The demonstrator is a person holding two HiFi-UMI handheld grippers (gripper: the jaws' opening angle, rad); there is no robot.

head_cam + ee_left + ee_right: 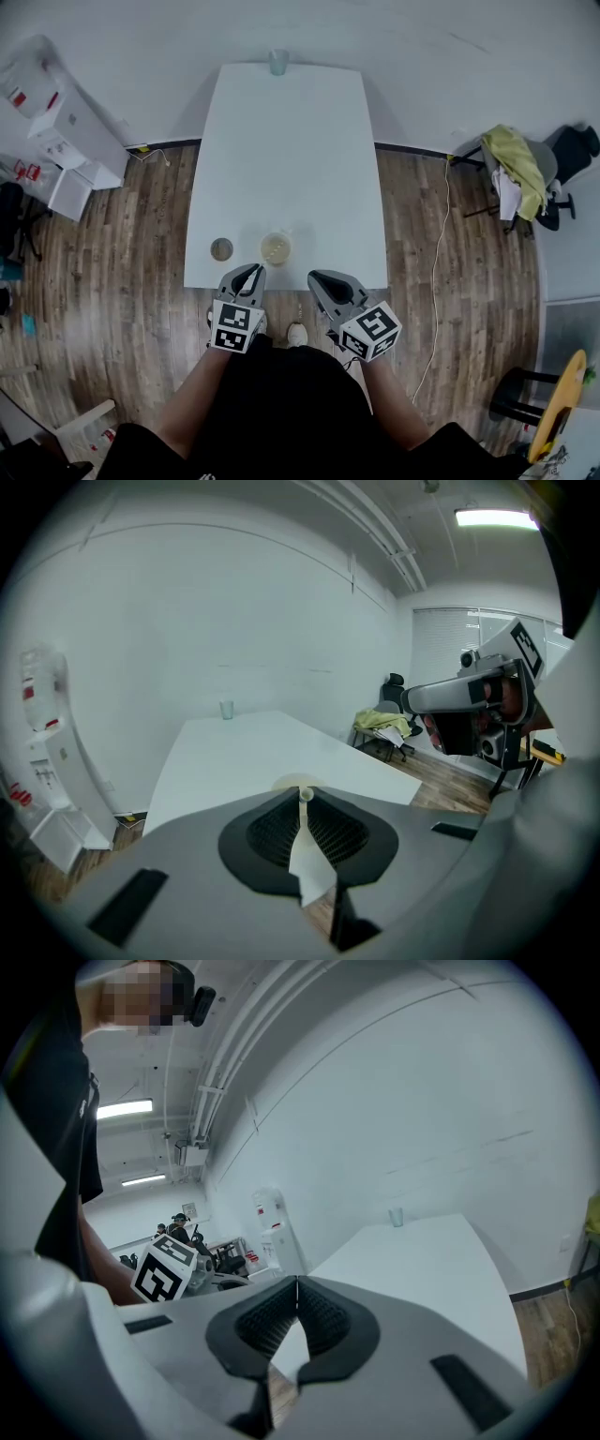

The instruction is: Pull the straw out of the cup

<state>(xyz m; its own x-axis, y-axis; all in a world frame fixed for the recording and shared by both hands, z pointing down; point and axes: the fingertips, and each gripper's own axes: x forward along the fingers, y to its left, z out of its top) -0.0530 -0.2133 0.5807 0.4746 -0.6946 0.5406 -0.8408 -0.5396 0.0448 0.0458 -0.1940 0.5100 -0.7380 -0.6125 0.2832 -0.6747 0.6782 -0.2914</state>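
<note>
A clear cup (276, 247) stands near the front edge of the white table (291, 141). My left gripper (253, 273) is just in front of the cup, at its left. In the left gripper view its pads are shut on a thin white straw (305, 797), whose open end sticks up between them. The cup's pale rim (292, 782) shows just beyond the jaws. My right gripper (318, 278) hovers at the table's front edge, right of the cup. Its jaws (297, 1284) meet with nothing between them.
A small round cup (221, 249) sits left of the clear one. A glass (278, 62) stands at the table's far end. A water dispenser (56, 131) is at the left wall, and a chair with yellow cloth (520, 169) at the right.
</note>
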